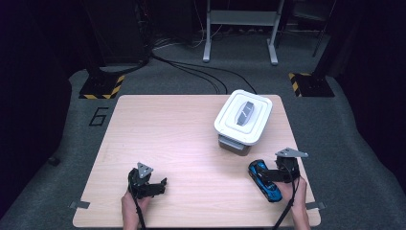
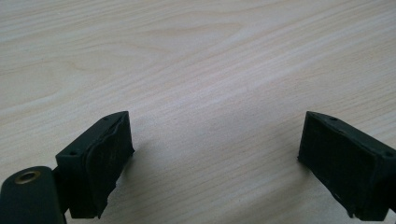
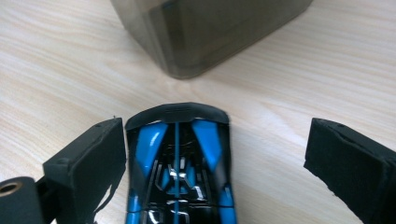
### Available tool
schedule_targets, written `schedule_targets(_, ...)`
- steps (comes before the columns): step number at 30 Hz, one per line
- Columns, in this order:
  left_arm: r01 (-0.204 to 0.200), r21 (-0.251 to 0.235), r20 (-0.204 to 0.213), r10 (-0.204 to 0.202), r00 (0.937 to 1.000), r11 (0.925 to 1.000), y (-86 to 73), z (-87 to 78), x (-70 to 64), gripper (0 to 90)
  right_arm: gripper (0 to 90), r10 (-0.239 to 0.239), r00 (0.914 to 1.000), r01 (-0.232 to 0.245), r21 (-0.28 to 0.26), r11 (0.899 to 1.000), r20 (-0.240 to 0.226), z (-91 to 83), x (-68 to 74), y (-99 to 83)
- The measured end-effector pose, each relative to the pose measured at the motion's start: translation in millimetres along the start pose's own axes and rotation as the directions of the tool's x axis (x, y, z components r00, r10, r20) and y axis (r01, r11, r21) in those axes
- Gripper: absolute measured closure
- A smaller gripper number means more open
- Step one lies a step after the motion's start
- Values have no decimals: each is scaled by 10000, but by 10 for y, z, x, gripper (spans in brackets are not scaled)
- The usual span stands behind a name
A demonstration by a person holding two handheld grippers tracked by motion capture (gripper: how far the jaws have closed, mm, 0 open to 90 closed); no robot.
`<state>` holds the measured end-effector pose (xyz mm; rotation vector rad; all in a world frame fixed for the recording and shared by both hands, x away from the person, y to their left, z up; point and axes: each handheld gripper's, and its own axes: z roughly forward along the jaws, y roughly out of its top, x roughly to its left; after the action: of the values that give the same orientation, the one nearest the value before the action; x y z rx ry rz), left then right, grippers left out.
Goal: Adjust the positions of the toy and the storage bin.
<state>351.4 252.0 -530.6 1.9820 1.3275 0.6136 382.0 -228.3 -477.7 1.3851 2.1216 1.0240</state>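
Car, a blue-and-black toy, lies between the parted jaws of the right gripper, its dark end pointing ahead of them. The left-hand jaw in the right gripper view is touching or just beside the car's flank; the other jaw stands apart from it. Right gripper released, nothing clamped. Beyond the car's end sits a grey box under a white lid. Left gripper released, jaws wide over bare table, well apart from the car.
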Motion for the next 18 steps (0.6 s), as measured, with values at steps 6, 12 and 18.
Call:
schedule_targets(6, 4, -3, 4, -4, 10000, 10000, 0, 0, 0, 96, 39, 182, 9998, -181, -60, 9998, 84, -54, -94, 8)
schedule_targets(12, 80, -35, -6, -80, 10000, 10000, -2, 5, -1, 96, 36, 80, 9999, -76, -353, 9993, 104, -150, -112, 150)
schedule_targets(18, 96, -28, 2, -96, 10000, 9999, -2, 5, 0, 96, 22, -15, 10000, 19, -620, 9981, 54, -221, -53, 405)
